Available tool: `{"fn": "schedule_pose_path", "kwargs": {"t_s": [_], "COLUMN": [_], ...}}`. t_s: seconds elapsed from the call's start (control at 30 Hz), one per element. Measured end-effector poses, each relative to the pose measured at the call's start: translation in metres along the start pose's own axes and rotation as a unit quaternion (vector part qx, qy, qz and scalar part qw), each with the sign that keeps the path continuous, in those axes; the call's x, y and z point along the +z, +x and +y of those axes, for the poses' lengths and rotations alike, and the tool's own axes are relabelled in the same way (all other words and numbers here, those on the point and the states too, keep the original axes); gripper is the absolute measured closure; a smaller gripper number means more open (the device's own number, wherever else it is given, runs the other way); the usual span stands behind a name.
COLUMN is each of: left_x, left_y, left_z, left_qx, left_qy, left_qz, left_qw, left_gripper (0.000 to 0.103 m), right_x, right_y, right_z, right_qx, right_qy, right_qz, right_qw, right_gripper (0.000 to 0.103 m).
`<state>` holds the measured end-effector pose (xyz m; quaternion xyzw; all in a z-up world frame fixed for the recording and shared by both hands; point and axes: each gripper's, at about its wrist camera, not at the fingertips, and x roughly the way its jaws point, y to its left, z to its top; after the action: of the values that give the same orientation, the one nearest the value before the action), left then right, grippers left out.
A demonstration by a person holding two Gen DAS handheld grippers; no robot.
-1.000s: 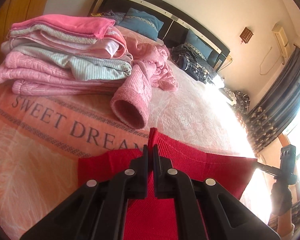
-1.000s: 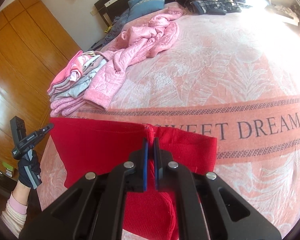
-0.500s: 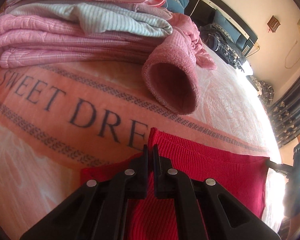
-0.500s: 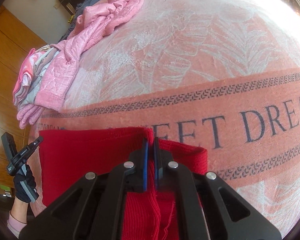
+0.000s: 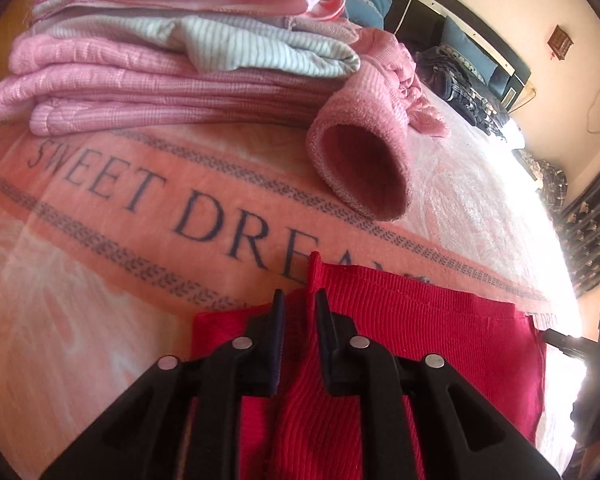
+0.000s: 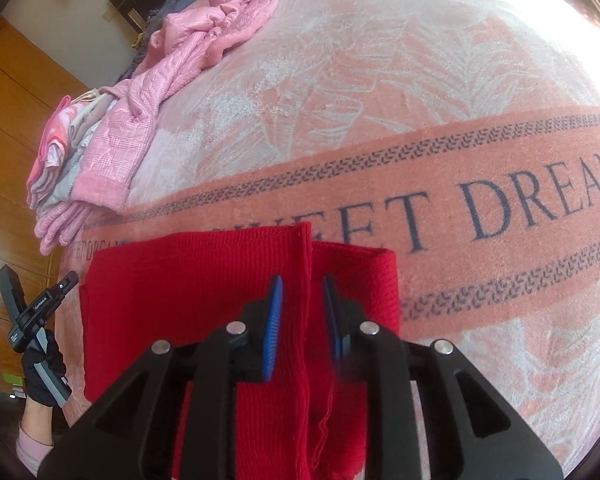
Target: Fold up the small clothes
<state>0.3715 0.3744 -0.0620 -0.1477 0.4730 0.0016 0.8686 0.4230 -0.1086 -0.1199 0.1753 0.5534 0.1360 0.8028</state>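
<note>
From my left tool (image 5: 298, 304), the fingers stand a little apart, a raised edge of the red sweater (image 5: 420, 340) between them, gripping nothing. The sweater lies on the bed's blanket (image 5: 100, 216) near the folded stack (image 5: 160, 64)

From my right tool (image 6: 300, 292), fingers parted too, straddling the sweater's (image 6: 188, 280) fold

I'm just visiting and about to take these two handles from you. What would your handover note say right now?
Left gripper: open, its fingers either side of a raised edge of the red knit garment.
Right gripper: open, astride the garment's other raised edge.
The garment lies folded over on the bedspread, across its lettered band.
Folded stack sits beyond, with a loose pink garment beside it.
Left: check the red fold, then fold the pink one.
</note>
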Motion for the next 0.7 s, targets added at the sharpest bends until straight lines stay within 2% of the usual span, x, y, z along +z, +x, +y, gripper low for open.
{"fn": "schedule_pose_path", "kwargs": {"t_s": [0.07, 0.13, 0.2, 0.23, 0.4, 0.57, 0.63, 0.7], "left_x": [-0.016, -0.036, -0.055, -0.067, -0.115, -0.139, -0.142, -0.143], "left_y": [-0.025, -0.045, -0.057, -0.061, -0.061, -0.051, -0.051, -0.050], "left_z": [-0.004, -0.009, -0.013, -0.013, -0.015, -0.011, -0.011, -0.011], "left_qx": [-0.007, -0.022, -0.017, -0.027, -0.027, -0.021, -0.018, -0.014], "left_qy": [0.012, 0.026, 0.036, 0.038, 0.046, 0.028, 0.034, 0.037], "left_qz": [0.001, 0.011, 0.030, 0.040, 0.072, 0.093, 0.092, 0.094], "left_qw": [0.9999, 0.9994, 0.9988, 0.9981, 0.9960, 0.9951, 0.9951, 0.9947], "left_gripper": [0.068, 0.064, 0.063, 0.063, 0.063, 0.063, 0.063, 0.063], "right_x": [-0.022, -0.050, -0.080, -0.095, -0.151, -0.167, -0.166, -0.167], "right_y": [-0.019, -0.033, -0.040, -0.042, -0.034, -0.033, -0.044, -0.052], "right_z": [0.005, 0.009, 0.010, 0.009, 0.002, -0.005, -0.005, -0.004], "right_qx": [0.013, 0.014, 0.022, 0.027, 0.008, 0.030, 0.045, 0.038], "right_qy": [-0.019, -0.044, -0.057, -0.061, -0.064, -0.040, -0.033, -0.035], "right_qz": [0.004, 0.012, 0.028, 0.039, 0.078, 0.088, 0.076, 0.074], "right_qw": [1.000, 0.999, 0.998, 0.997, 0.995, 0.995, 0.996, 0.996], "right_gripper": [0.075, 0.073, 0.068, 0.067, 0.067, 0.096, 0.097, 0.097]}}
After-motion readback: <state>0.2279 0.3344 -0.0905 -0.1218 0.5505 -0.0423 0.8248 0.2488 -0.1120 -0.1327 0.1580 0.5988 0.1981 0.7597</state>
